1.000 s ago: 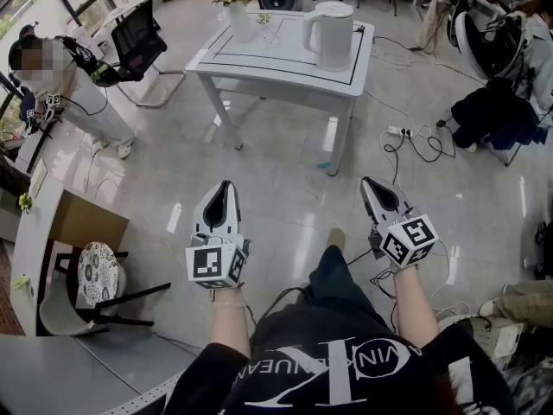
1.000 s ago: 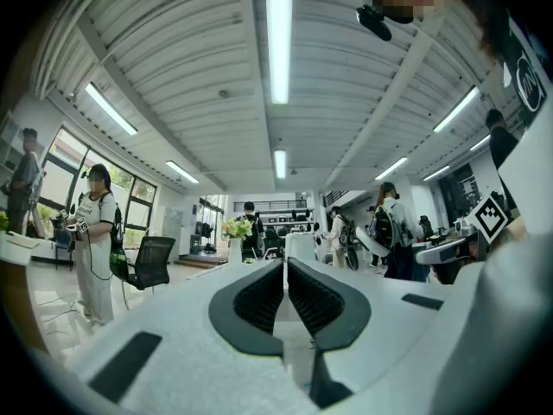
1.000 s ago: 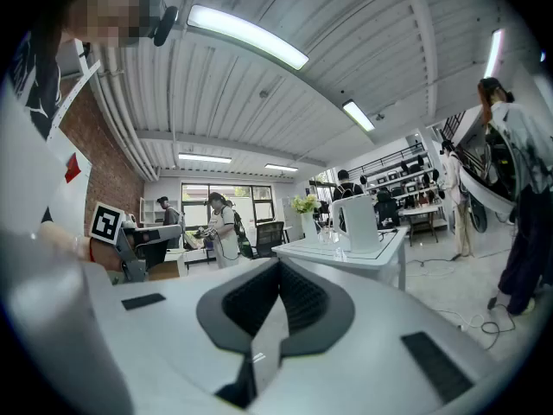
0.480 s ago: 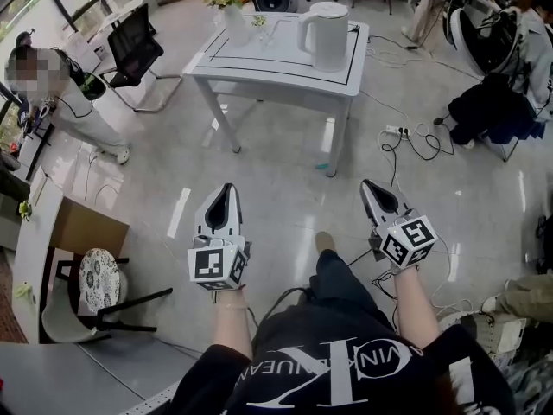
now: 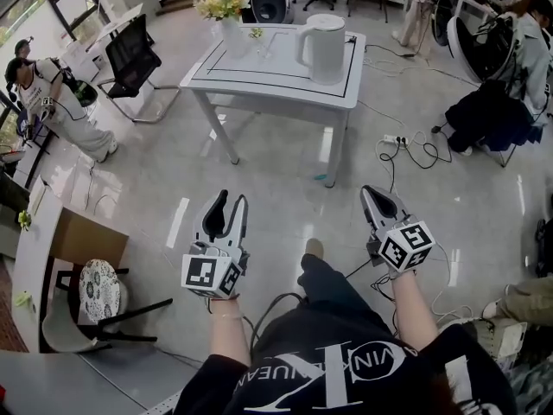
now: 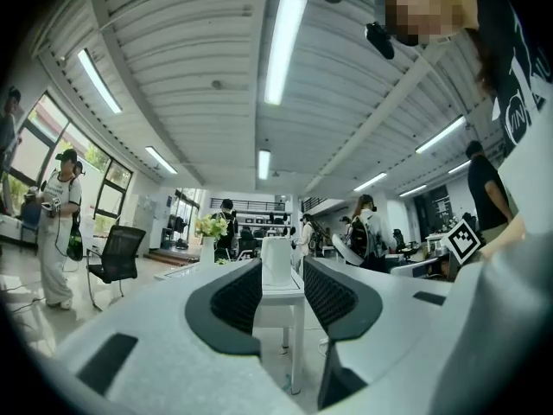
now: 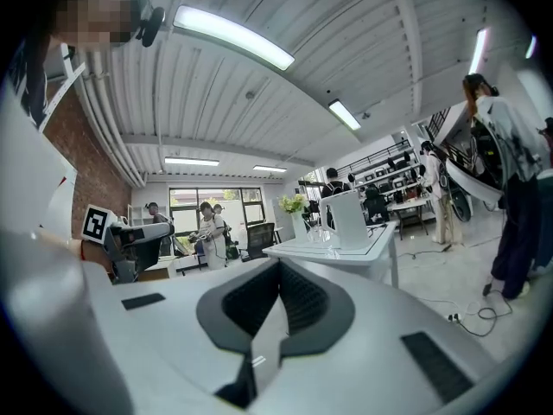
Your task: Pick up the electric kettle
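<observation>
The white electric kettle (image 5: 322, 47) stands upright on the right part of a white table (image 5: 259, 73), far ahead of both grippers. My left gripper (image 5: 227, 201) hangs over the floor, well short of the table. Its jaws have just been opening and stand parted with nothing between them. In the left gripper view the kettle (image 6: 276, 262) shows far off in the gap of that gripper (image 6: 282, 289). My right gripper (image 5: 371, 194) is shut and empty, also over the floor. In the right gripper view the kettle (image 7: 347, 219) sits up and to the right of that gripper (image 7: 278, 297).
A vase of flowers (image 5: 226, 14) stands on the table's left end. A black office chair (image 5: 136, 44) is left of the table, and a person (image 5: 47, 102) stands further left. Cables and a power strip (image 5: 404, 143) lie on the floor to the right. A cardboard box (image 5: 79, 225) and a chair (image 5: 99, 290) are near left.
The left gripper's jaws have gone from shut to parted. The right gripper stays shut. The table and kettle sit slightly lower in the head view.
</observation>
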`<action>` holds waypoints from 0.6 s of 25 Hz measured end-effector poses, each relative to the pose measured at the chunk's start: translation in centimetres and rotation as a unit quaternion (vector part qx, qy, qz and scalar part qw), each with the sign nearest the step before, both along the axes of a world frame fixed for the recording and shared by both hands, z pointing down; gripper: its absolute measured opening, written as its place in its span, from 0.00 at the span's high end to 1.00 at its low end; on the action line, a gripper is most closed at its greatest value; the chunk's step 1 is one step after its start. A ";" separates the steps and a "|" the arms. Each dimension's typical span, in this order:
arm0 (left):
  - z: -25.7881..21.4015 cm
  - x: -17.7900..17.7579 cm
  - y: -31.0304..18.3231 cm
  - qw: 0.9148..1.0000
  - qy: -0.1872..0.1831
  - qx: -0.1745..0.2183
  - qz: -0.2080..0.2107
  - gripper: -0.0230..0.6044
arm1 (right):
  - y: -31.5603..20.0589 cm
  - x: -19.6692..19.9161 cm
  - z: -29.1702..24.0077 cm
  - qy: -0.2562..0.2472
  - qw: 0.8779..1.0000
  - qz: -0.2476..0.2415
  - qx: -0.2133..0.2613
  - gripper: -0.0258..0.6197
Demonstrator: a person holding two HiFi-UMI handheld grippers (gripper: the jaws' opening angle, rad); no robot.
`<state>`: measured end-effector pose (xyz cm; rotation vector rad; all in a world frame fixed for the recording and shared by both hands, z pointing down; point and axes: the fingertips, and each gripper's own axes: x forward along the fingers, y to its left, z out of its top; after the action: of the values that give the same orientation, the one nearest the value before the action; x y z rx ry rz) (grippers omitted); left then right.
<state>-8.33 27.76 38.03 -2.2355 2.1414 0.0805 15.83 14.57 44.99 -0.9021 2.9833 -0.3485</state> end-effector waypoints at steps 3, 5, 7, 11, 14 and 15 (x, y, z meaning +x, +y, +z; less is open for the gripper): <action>0.2 -1.2 -1.1 1.000 0.003 0.002 0.001 0.74 | -1.5 -1.0 0.6 -0.006 1.000 0.000 -0.009 0.96; 0.6 -2.3 -2.5 1.000 0.012 0.000 0.001 0.71 | -2.9 -1.8 1.1 -0.009 1.000 0.002 -0.016 0.96; 1.2 -3.1 -4.1 1.000 0.017 -0.006 0.000 0.71 | -4.4 -2.6 1.7 -0.012 1.000 0.005 -0.025 0.96; 1.8 -4.1 -8.3 1.000 0.022 -0.012 0.011 0.70 | -7.5 -4.3 2.5 -0.004 0.999 0.006 -0.032 0.96; 1.9 -5.0 -11.6 0.999 0.019 -0.018 0.027 0.70 | -10.2 -5.3 2.9 0.002 0.999 0.013 -0.040 0.96; 1.8 -5.4 -12.6 0.999 0.017 -0.020 0.032 0.70 | -11.2 -5.7 2.9 0.001 0.999 0.015 -0.040 0.96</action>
<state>-13.70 15.12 39.87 -2.3418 2.1064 0.0810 10.11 3.37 47.84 -0.9538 2.9738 -0.4707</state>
